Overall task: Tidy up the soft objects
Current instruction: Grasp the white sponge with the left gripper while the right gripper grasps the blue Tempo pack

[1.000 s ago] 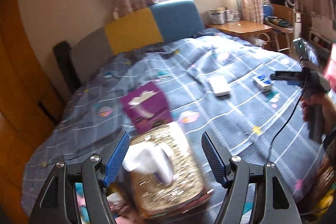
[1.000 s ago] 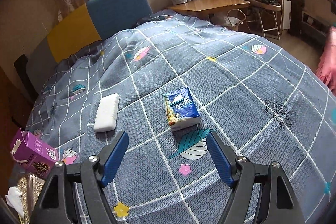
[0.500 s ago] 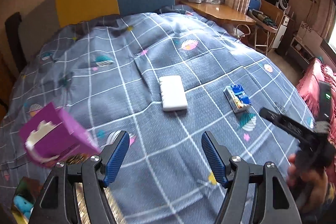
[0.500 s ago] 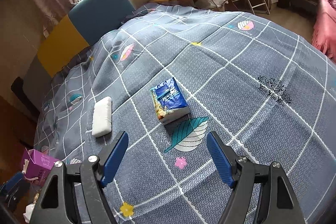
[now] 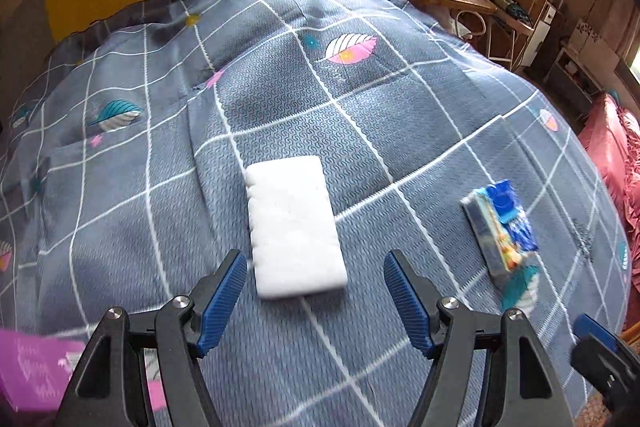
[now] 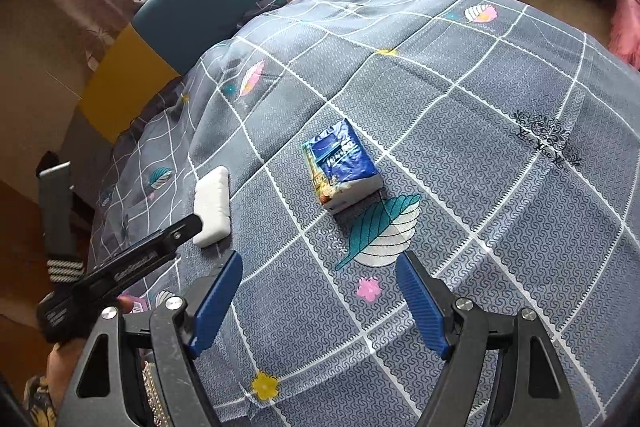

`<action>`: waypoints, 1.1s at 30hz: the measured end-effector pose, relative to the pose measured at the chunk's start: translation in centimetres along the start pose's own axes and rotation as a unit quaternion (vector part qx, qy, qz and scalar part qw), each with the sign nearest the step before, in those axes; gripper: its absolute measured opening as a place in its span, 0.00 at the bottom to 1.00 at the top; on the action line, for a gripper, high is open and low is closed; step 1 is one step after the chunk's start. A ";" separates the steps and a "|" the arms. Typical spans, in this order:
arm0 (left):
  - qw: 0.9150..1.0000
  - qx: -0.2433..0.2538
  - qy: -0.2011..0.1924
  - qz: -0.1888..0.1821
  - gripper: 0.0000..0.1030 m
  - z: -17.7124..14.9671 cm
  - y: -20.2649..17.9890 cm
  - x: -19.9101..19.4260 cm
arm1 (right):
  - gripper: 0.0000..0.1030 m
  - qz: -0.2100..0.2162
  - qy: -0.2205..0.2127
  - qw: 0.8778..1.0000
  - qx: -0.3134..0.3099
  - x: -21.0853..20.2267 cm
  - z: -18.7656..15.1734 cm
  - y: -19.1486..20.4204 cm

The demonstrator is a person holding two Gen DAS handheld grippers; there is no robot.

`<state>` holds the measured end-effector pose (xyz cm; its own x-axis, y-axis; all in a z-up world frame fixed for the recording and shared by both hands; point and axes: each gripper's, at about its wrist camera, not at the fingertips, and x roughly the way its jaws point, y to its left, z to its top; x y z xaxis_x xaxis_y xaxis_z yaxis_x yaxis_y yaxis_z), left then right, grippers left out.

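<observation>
Left wrist view: the left claw is spread wide and empty, with the white sponge lying flat on the bed just ahead, its long axis running 12 to 6 o'clock. It looks light and squashy; pinch across its short sides.

Right wrist view: the right claw gapes empty. The blue tissue pack lies at 12 o'clock, its long axis 11 to 5, probably soft and slippery in its wrapper.

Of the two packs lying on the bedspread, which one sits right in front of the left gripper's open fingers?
The plain white pack, lined up with the open left gripper. The blue printed tissue pack lies off to its right.
</observation>
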<state>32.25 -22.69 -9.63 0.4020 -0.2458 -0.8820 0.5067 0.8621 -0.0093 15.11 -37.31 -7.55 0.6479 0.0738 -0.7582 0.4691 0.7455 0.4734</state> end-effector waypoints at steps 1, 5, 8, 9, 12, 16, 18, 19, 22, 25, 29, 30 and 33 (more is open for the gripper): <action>1.000 0.000 0.004 0.004 0.70 0.3 0.1 0.7 | 0.78 0.002 0.001 1.000 0.000 0.0 0.0 0.0; 1.000 -0.006 0.014 0.005 0.70 0.8 0.7 2.6 | 0.79 0.009 0.006 1.000 0.007 0.2 0.0 -0.2; 1.000 0.002 0.030 0.006 0.67 0.5 0.5 3.9 | 0.79 0.009 0.005 1.000 0.008 0.2 0.0 -0.2; 0.999 0.005 0.030 0.014 0.56 0.2 0.4 4.2 | 0.79 0.008 0.005 1.000 0.007 0.3 0.0 -0.2; 1.000 0.007 0.016 0.007 0.54 -0.5 0.1 3.3 | 0.79 0.006 0.006 1.000 0.005 0.4 0.0 -0.1; 1.000 0.014 -0.010 0.013 0.54 -1.6 -0.4 0.7 | 0.79 -0.001 0.002 1.000 0.012 0.4 0.1 -0.5; 1.000 0.005 -0.009 0.006 0.54 -2.4 -0.3 -0.6 | 0.79 -0.004 0.004 1.000 0.017 0.5 0.1 -0.7; 1.000 0.003 -0.009 0.008 0.54 -2.9 -0.3 -1.3 | 0.79 -0.005 0.006 1.000 0.020 0.5 0.1 -0.9; 1.000 0.021 -0.013 0.020 0.54 -4.7 -0.9 -2.8 | 0.79 -0.012 0.012 1.000 0.025 0.8 0.1 -1.2; 0.999 0.036 -0.021 0.032 0.54 -6.2 -2.0 -4.3 | 0.79 -0.019 0.019 0.999 0.027 1.1 0.0 -1.5; 0.998 0.044 -0.032 0.039 0.54 -7.2 -2.9 -6.1 | 0.79 -0.032 0.025 0.999 0.033 1.5 0.0 -2.0; 0.997 0.047 -0.037 0.042 0.54 -7.3 -3.0 -6.6 | 0.79 -0.035 0.026 0.998 0.036 1.6 0.0 -2.2; 0.996 0.057 -0.049 0.051 0.54 -7.2 -3.0 -8.2 | 0.79 -0.045 0.030 0.998 0.037 1.8 -0.1 -2.5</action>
<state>21.94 -20.10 -5.70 0.5254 -0.2073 -0.8252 0.5411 0.8299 0.1360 15.09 -38.99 -10.15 0.5661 0.0501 -0.8228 0.5676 0.7001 0.4332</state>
